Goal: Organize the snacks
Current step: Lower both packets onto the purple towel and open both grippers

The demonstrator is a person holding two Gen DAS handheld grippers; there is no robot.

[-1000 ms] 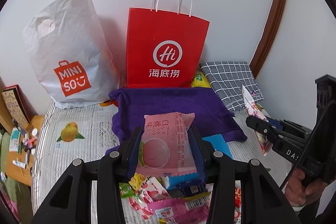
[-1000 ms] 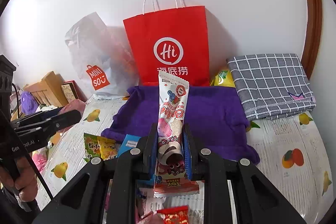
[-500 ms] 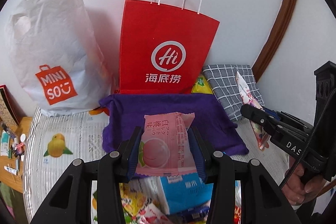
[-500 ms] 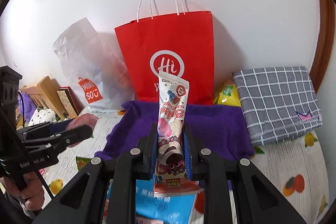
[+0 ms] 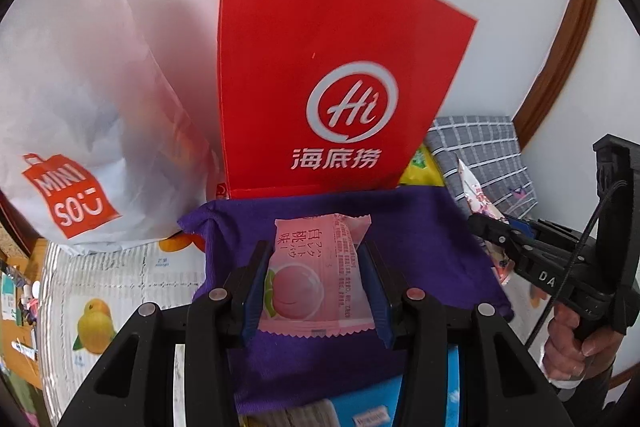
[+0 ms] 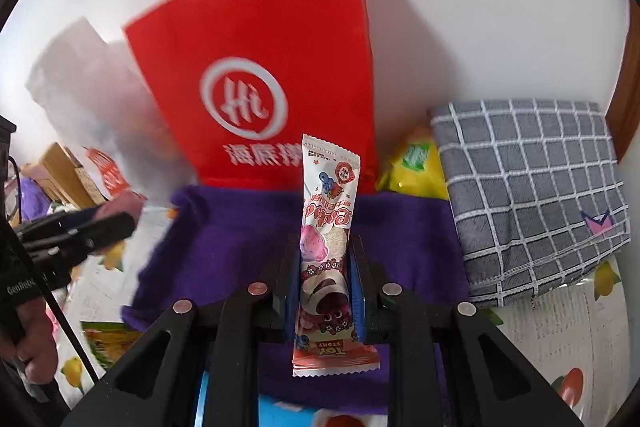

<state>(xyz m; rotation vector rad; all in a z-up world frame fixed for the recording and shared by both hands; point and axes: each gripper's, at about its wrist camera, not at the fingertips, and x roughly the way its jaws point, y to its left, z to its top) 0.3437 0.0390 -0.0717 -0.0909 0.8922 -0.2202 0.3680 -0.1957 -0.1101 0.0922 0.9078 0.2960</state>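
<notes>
Left wrist view: my left gripper (image 5: pixel 316 285) clamps a peach snack (image 5: pixel 316 279) above the purple cloth (image 5: pixel 420 227); the right gripper (image 6: pixel 325 287) grips a long wrapper (image 6: pixel 326 243). Neither is placed yet, and more snacks lie below.

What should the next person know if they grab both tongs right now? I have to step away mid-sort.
Left tongs: shut on a pink peach snack packet, held above the purple cloth.
Right tongs: shut on a tall strawberry snack stick packet, also above the cloth.
Red paper bag stands upright just behind the cloth; white plastic bag to its left.
Done: both packets picked up.
Left: neither is set down yet. More packets, including a blue one, lie at the near edge, unsorted.
</notes>
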